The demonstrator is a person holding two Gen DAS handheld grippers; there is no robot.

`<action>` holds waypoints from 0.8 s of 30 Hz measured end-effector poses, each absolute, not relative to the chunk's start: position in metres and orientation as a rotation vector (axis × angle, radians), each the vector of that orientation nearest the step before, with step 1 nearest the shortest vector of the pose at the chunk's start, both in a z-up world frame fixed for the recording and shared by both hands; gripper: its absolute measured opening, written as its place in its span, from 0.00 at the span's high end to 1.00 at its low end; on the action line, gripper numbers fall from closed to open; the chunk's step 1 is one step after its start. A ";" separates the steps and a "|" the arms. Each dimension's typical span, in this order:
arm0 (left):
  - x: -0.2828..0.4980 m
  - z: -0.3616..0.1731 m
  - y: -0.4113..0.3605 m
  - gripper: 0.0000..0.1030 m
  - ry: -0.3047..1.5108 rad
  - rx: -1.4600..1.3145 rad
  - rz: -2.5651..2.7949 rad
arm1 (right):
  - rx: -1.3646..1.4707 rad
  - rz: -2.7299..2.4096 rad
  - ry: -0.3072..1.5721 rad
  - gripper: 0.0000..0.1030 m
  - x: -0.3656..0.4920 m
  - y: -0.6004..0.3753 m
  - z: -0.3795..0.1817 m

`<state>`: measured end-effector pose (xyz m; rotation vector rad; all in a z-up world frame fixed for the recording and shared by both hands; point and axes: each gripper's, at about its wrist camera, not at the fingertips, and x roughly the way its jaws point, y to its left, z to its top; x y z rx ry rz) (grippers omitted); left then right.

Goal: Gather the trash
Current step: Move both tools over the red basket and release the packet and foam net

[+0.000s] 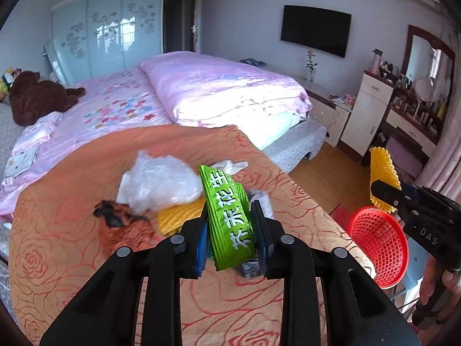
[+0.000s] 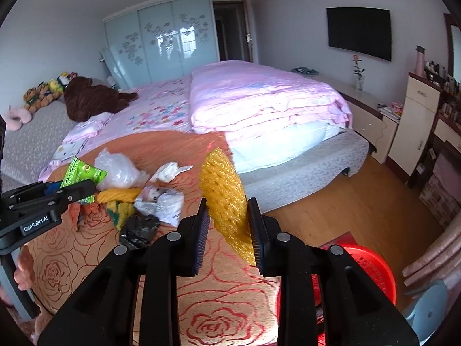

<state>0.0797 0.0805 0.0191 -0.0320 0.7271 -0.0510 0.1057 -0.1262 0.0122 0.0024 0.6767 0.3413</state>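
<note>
- Left gripper [image 1: 232, 226]: we hold it clamped on the green packet [image 1: 227, 216].
- Right gripper [image 2: 229, 232]: clamped on yellow netting [image 2: 224, 199].
- Red basket [image 1: 380, 248]: off the table's [image 1: 57, 230] right edge; next we likely carry both there, then release.
- More trash [image 2: 138, 187] remains toward the table's far edge.

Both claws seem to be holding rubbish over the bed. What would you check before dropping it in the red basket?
1. Left gripper shut on green packet: ok.
2. Right gripper shut on yellow foam net: ok.
3. Red basket in view, beside the bed: ok.
4. Either piece above basket: not ok.
5. Basket has room: cannot tell.
6. Rubbish left on orange cover: not ok, clear bag, tissue and black bag remain.
</note>
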 end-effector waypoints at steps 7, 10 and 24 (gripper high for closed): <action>0.088 0.021 0.054 0.75 0.719 -0.010 -0.107 | 0.032 0.272 0.686 0.74 0.107 -0.153 0.013; 0.091 0.022 0.041 0.75 0.715 0.000 -0.135 | 0.043 0.240 0.691 0.74 0.105 -0.170 0.013; 0.106 0.008 -0.034 0.75 0.749 0.077 -0.307 | 0.065 0.077 0.731 0.74 0.096 -0.236 -0.003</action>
